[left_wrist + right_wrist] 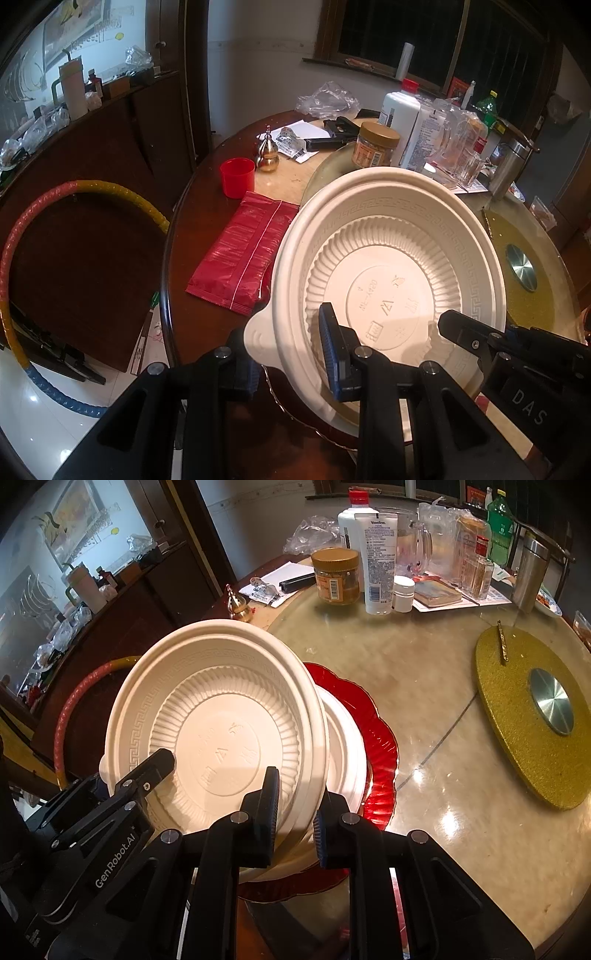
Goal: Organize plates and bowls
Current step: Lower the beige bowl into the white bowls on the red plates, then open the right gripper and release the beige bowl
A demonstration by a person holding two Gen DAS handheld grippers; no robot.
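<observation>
A cream plastic bowl [388, 266] with a ribbed inside and a side tab is held tilted above the table by both grippers. My left gripper [291, 362] is shut on its near left rim, one finger inside and one outside. My right gripper [293, 816] is shut on its near right rim; it also shows in the left wrist view [472, 336]. Below the bowl lies a white plate [347, 753] on a red scalloped plate [380, 738] with a gold edge.
A red packet [240, 254], a red cup [237, 177] and a brass gourd [267, 151] sit to the left. Jars, bottles and a steel flask [530, 572] crowd the far side. A gold turntable disc [532, 716] lies at right. A hula hoop [22, 236] leans left.
</observation>
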